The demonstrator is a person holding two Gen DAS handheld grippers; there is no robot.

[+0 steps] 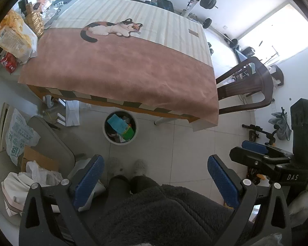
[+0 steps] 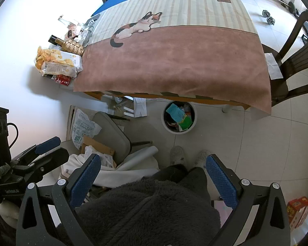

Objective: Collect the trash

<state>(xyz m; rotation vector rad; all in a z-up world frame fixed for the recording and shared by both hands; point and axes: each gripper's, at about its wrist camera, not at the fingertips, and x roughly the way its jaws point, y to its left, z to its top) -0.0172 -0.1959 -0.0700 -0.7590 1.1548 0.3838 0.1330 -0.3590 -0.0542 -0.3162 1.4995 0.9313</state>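
Looking down from above, two grippers hang side by side over the person's dark fuzzy lap. The left gripper (image 1: 154, 182) has its blue pads (image 1: 88, 180) spread wide apart and holds nothing. The right gripper (image 2: 154, 180) is spread wide too, with nothing between its pads (image 2: 222, 179).

One round white trash bin (image 1: 120, 126) stands on the tiled floor (image 1: 184, 143), just under the near edge of the table (image 1: 117, 71). It is nearly full. Inside are a light blue paper (image 1: 117, 124), a green wrapper (image 1: 128, 133) and other small scraps too jumbled to name.

One cloth with one cat picture (image 1: 113, 28) covers the table. Its big pink part is bare. At the table's far left corner sit one chip bag (image 1: 14, 34), one gold bottle (image 1: 33, 21) and one red can (image 1: 9, 62), close together.

Two gray slippers (image 1: 127, 167) show on the floor between the bin and the lap. One brown chair (image 1: 248, 86) stands at the table's right end. One gray chair (image 1: 51, 141) on the left has bags and paper piled beside it. The floor tiles right of the bin are open.
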